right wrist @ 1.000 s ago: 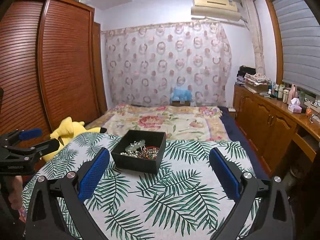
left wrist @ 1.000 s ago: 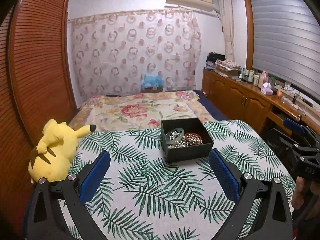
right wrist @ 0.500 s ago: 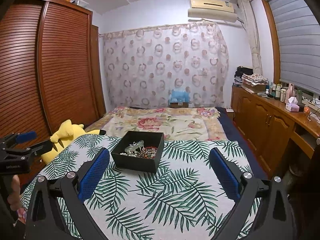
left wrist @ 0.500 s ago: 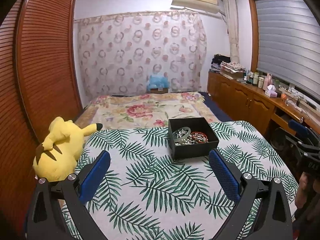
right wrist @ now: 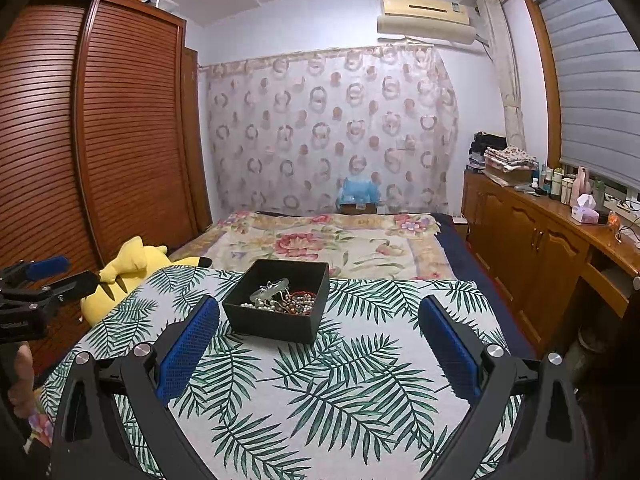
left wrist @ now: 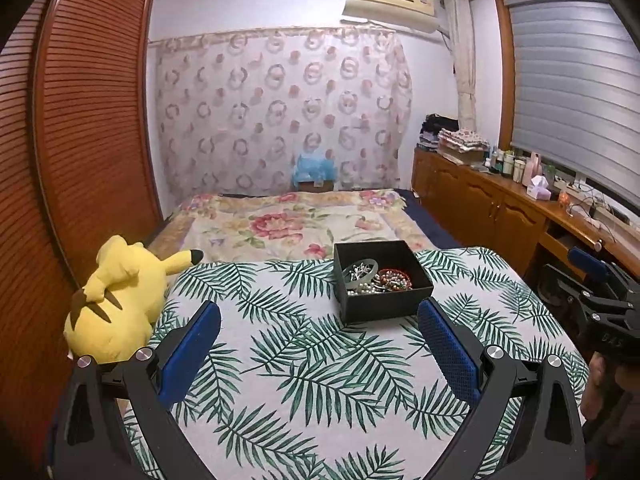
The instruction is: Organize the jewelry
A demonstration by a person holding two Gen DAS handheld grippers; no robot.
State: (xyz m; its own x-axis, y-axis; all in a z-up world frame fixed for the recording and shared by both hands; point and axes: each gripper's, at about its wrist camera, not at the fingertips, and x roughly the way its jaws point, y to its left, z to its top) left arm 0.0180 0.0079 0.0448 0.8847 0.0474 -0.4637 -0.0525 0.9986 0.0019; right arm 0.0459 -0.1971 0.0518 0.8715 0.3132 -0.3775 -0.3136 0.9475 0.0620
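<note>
A black jewelry box sat open on a palm-leaf cloth spread over the near end of a bed. Inside lay a tangle: a pale bangle, a red bead bracelet and a pearl strand, all touching. A yellow plush toy lay at the cloth's edge, well apart from the box.

The left gripper hung with its blue pads spread wide, holding nothing; the box lay ahead at about one o'clock, its front corner just beyond the right pad. The right gripper was likewise wide apart and empty, with the box ahead at about eleven o'clock, just beyond its left pad. The box was squarish, so no long axis governed the approach; it sat between the two tools, neither plainly nearer.

Against the frames a second earlier, both cameras had tilted upward, showing more ceiling, and the box sat farther right in the left view
</note>
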